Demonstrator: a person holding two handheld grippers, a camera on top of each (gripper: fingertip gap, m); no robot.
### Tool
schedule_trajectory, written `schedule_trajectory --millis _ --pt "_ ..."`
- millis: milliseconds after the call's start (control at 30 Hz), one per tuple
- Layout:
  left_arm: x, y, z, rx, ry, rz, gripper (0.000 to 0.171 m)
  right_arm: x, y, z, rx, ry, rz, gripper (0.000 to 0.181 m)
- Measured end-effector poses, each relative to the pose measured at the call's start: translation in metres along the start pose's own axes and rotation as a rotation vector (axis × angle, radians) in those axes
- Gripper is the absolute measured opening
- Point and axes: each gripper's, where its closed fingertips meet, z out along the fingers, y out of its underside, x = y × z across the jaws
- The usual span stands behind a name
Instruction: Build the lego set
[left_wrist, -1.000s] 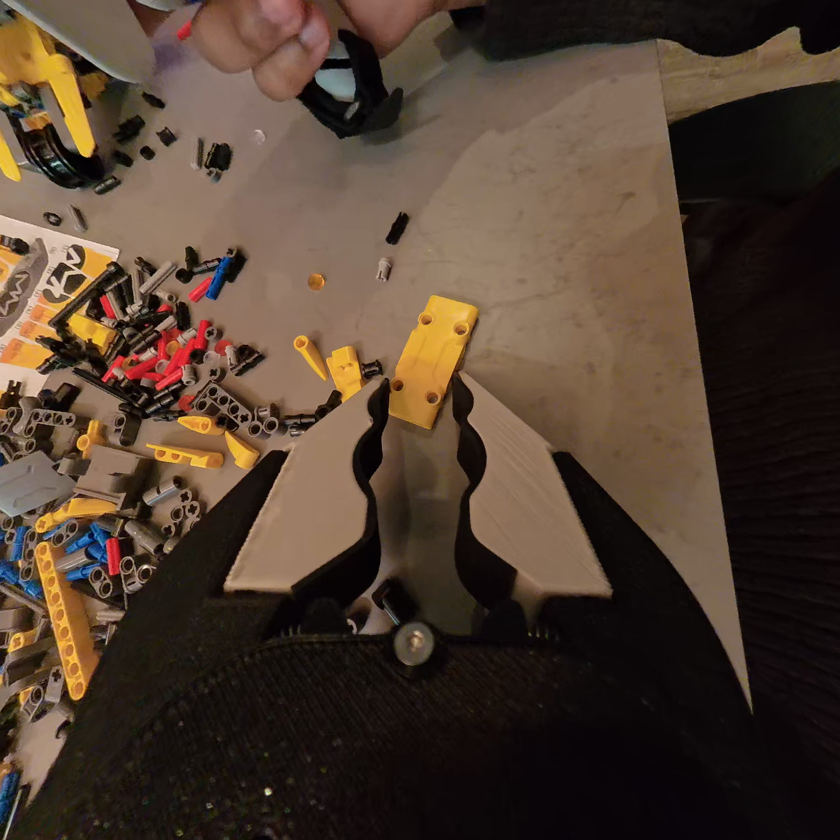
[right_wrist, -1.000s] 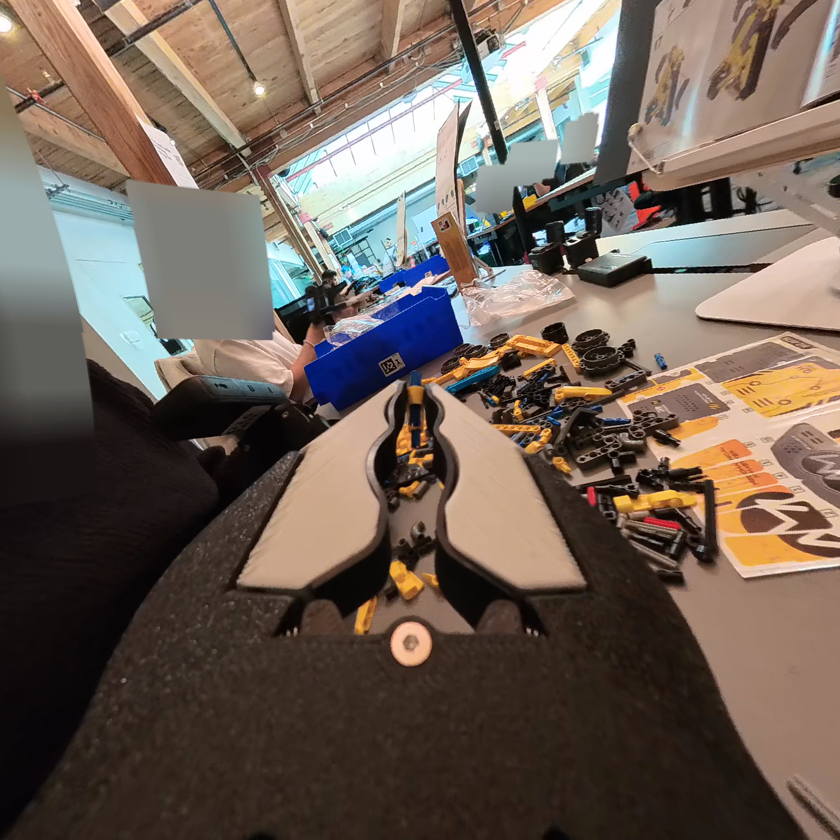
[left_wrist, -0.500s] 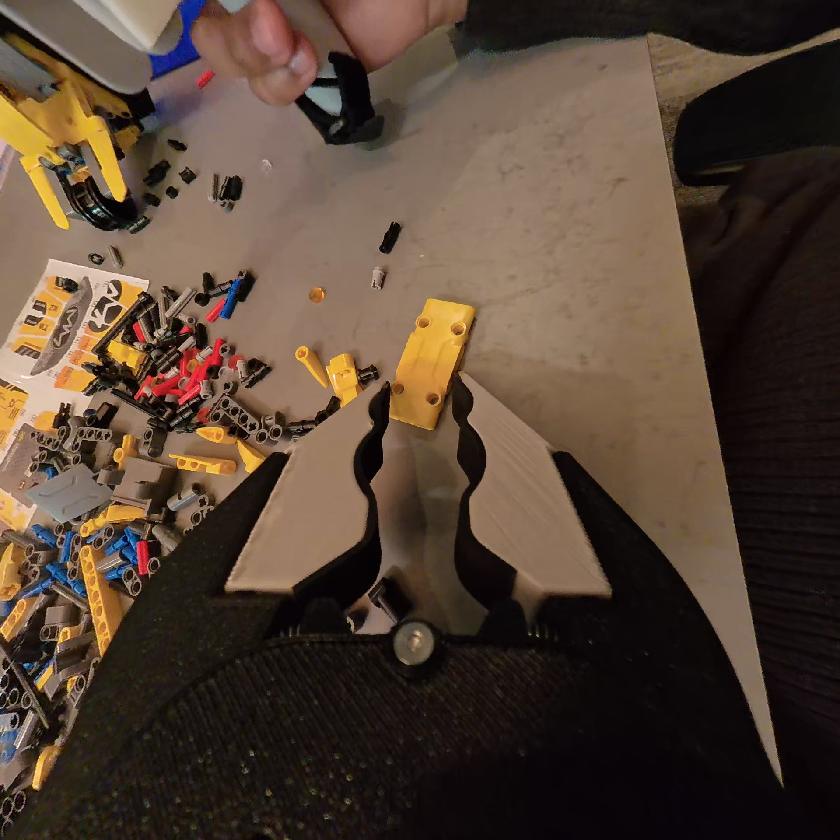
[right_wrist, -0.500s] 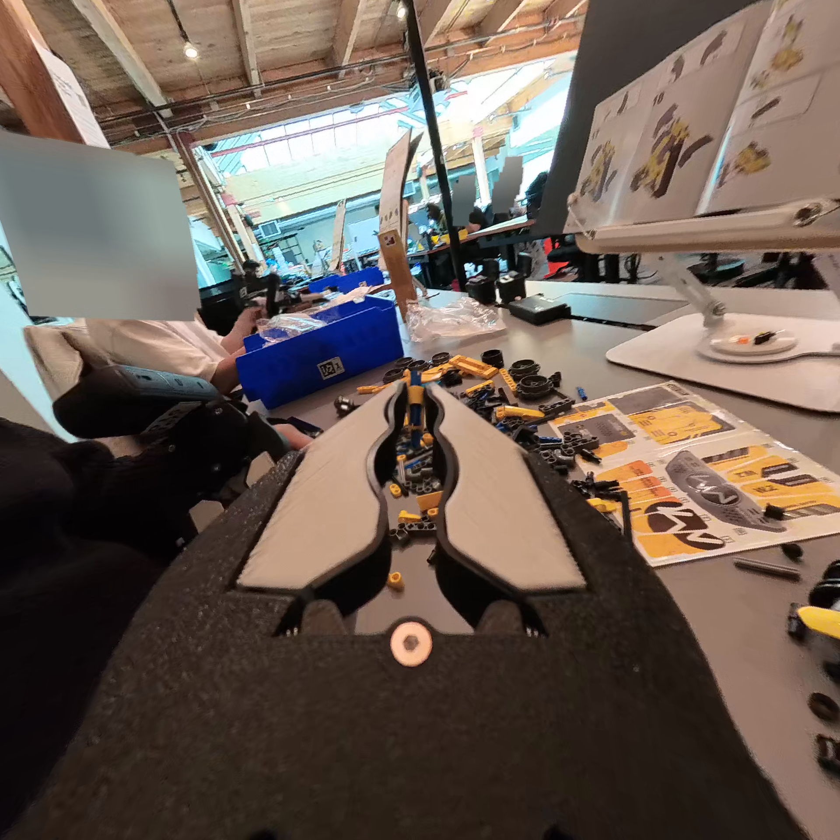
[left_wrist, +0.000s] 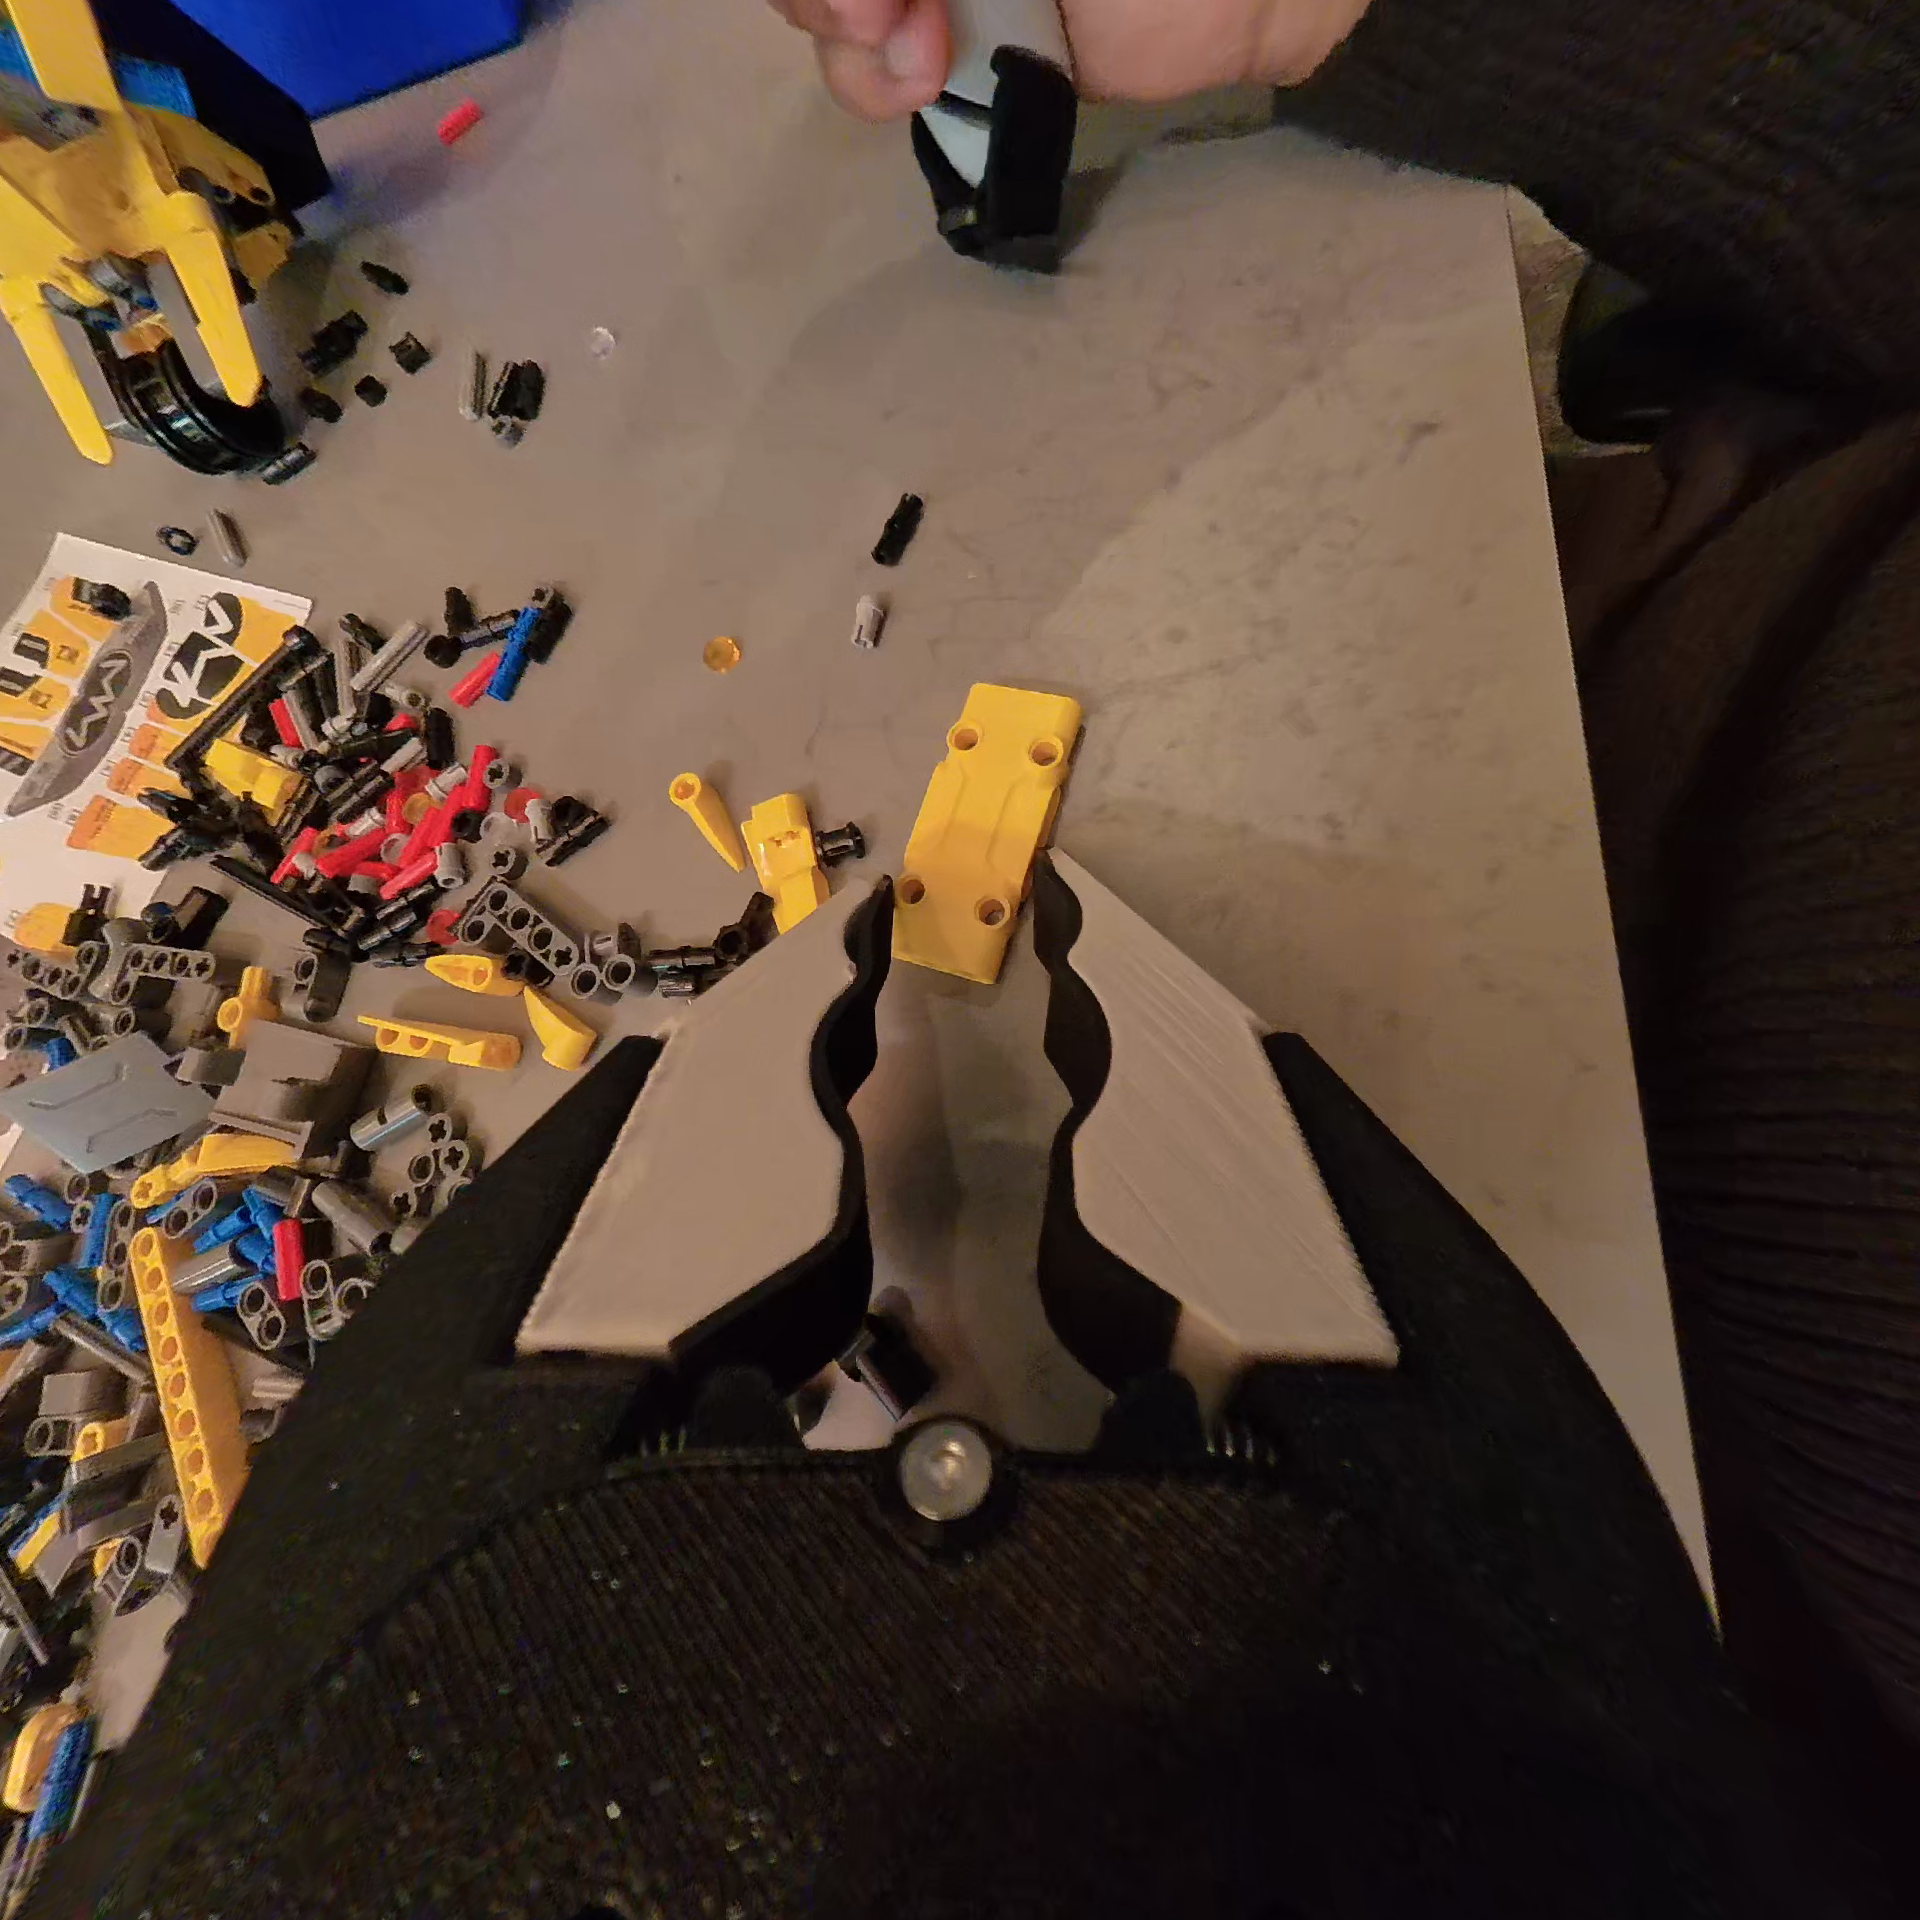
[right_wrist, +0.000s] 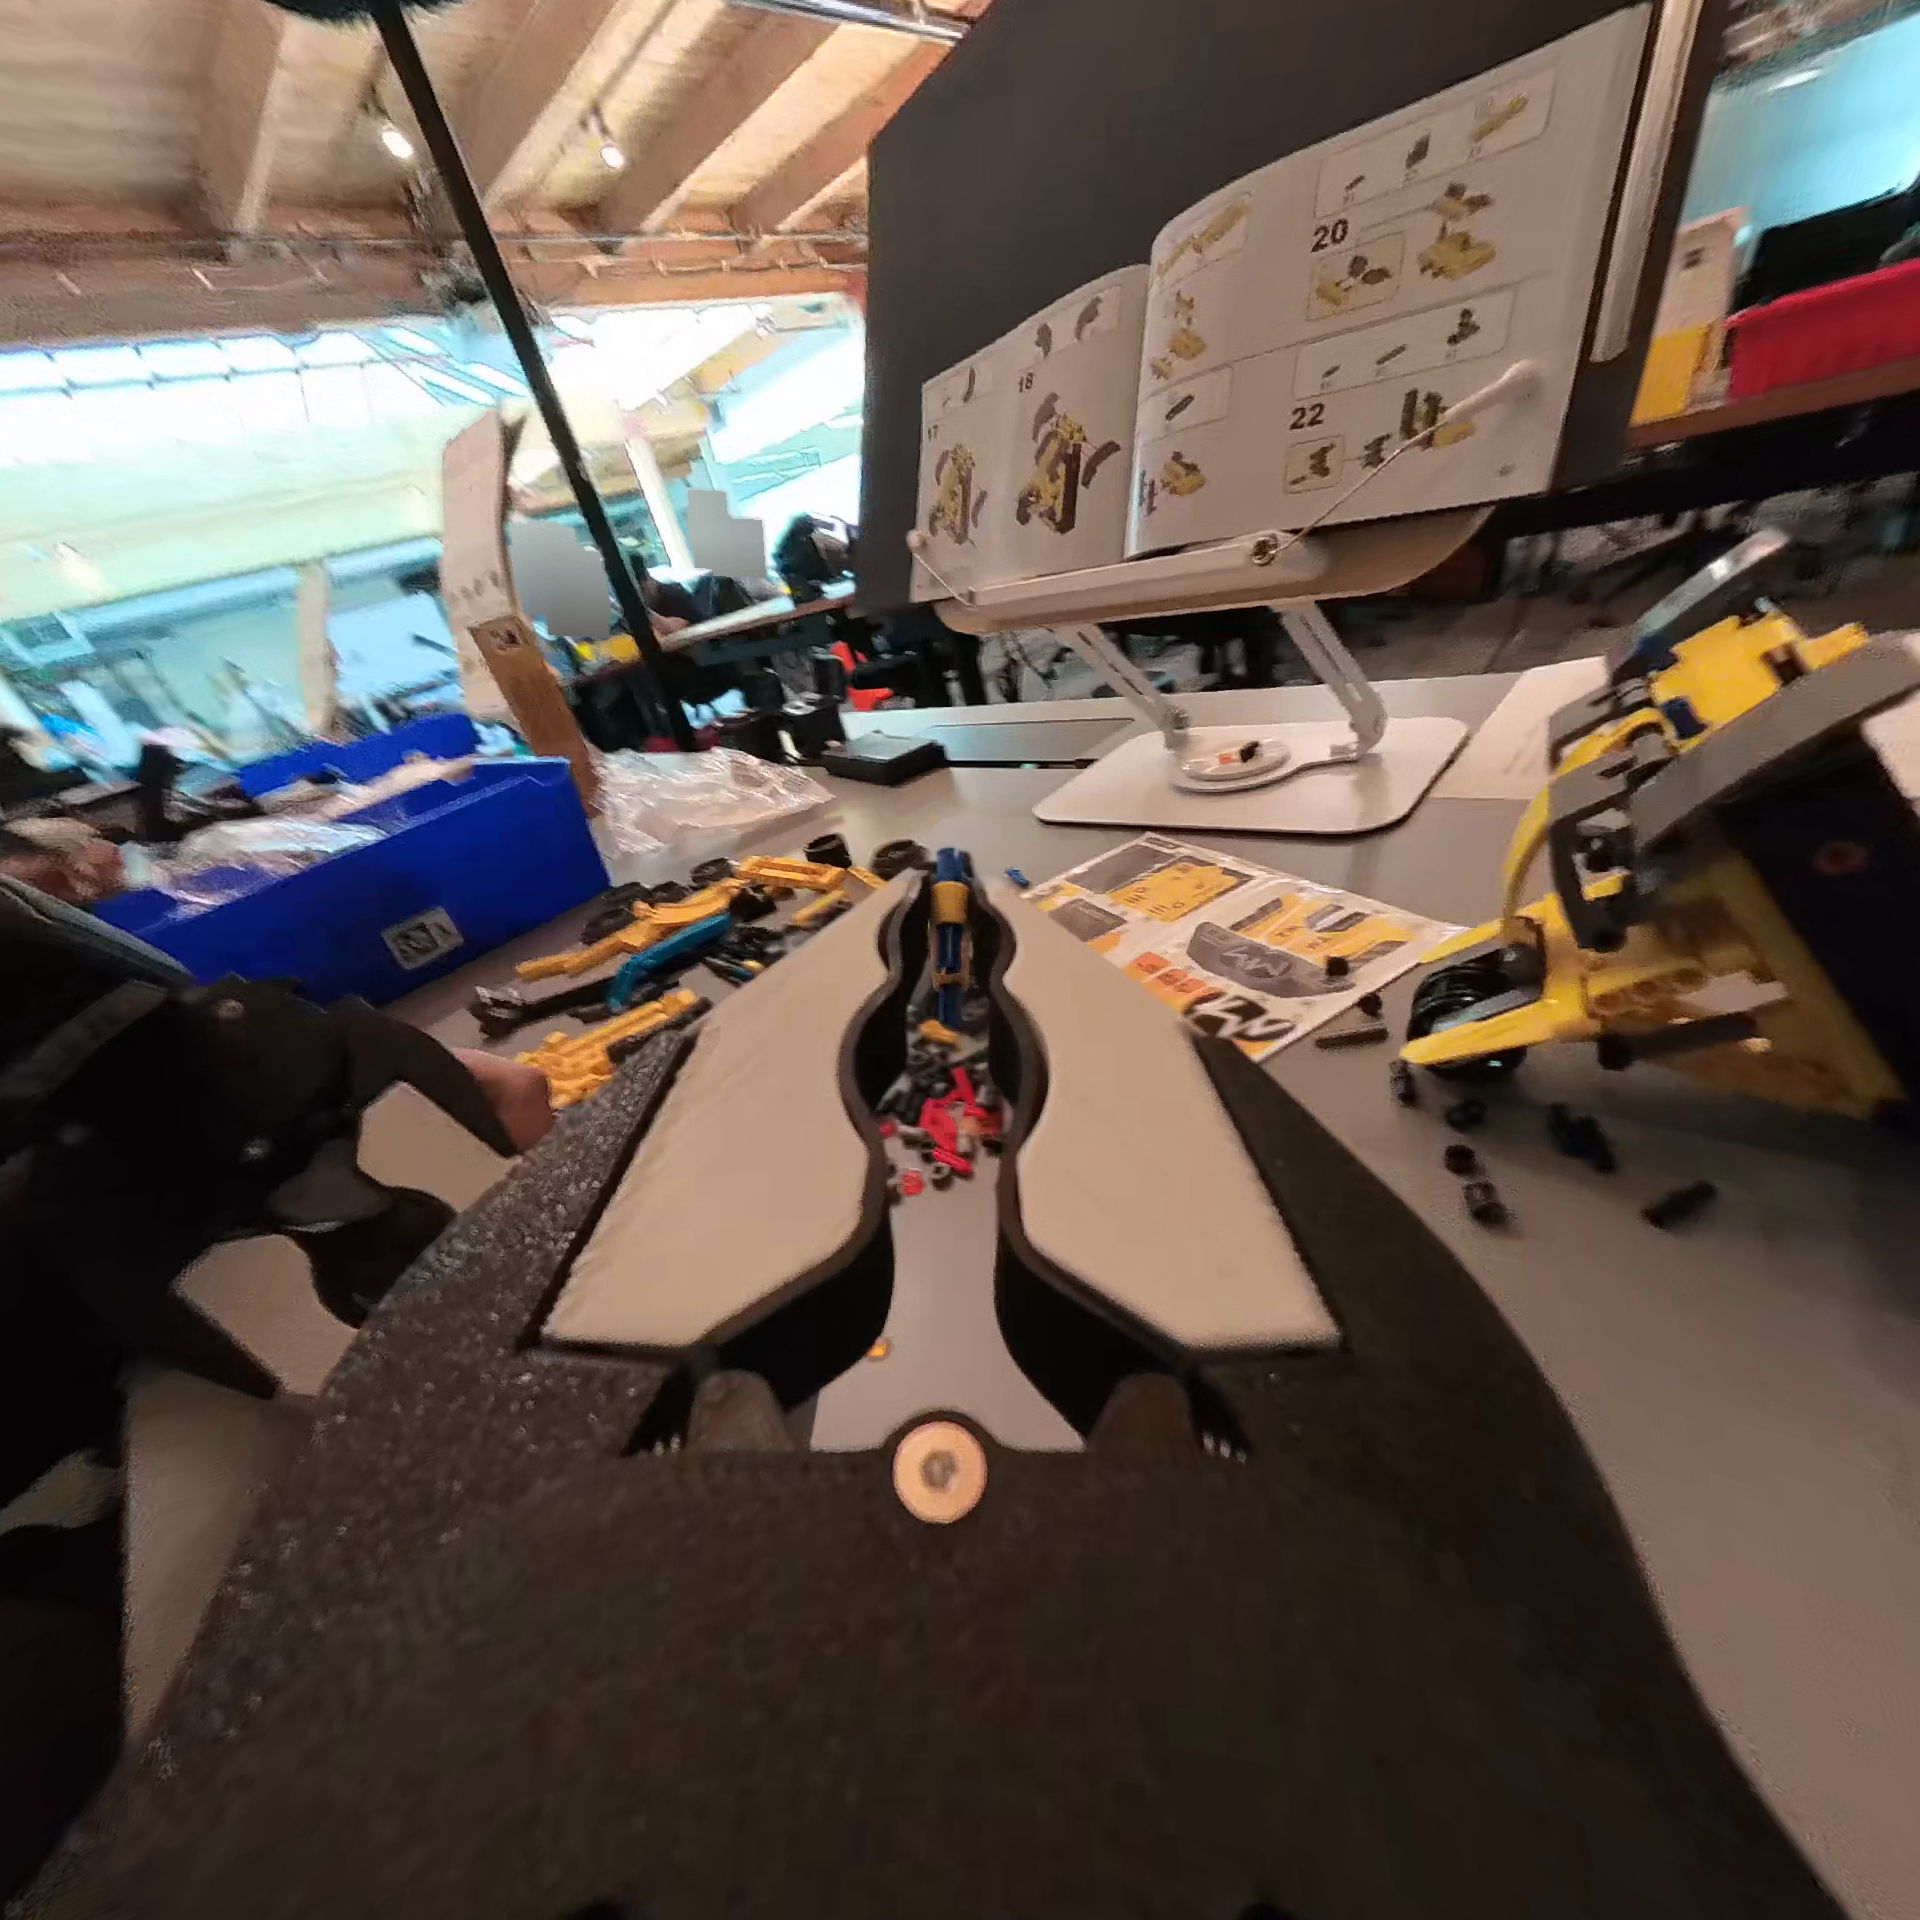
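My left gripper is shut on the near end of a flat yellow panel with four holes and holds it over the grey table. My right gripper is shut on a small blue and yellow piece, held upright between the tips. The partly built yellow model stands to the right of it and also shows in the left wrist view at the far left. A pile of loose pieces lies left of the left gripper.
An open instruction booklet rests on a white stand at the back. A sticker sheet lies before it. A blue bin stands at the left. A hand holds a black object at the table's far side. The table edge runs along the right.
The right gripper has swung to the right with its piece, bringing the booklet and the yellow model into view. The left gripper still holds the yellow panel and has shifted slightly back.
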Motion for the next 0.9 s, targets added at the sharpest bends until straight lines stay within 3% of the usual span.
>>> schedule_trajectory --millis 133,300,433,533,733,900 --pt "0.000 0.000 0.000 -0.002 0.010 -0.010 0.025 -0.009 -0.008 -0.003 0.054 -0.098 0.103 0.007" --pt "-0.002 0.000 0.000 0.001 0.005 -0.018 0.029 -0.014 0.000 0.001 0.006 -0.116 0.083 0.007" --pt "-0.010 -0.002 -0.003 0.026 -0.011 -0.076 0.074 -0.016 0.008 0.004 -0.044 -0.078 -0.028 0.007" --pt "-0.017 -0.010 -0.011 0.097 -0.039 -0.106 0.087 -0.027 0.006 0.003 -0.019 -0.126 -0.031 0.007" --pt "-0.037 -0.027 -0.039 0.298 -0.121 -0.190 0.082 -0.040 -0.005 -0.012 0.084 -0.201 0.049 0.006" --pt "-0.038 -0.039 -0.058 0.446 -0.063 -0.291 0.073 -0.067 -0.002 -0.025 0.107 -0.292 0.047 0.007"
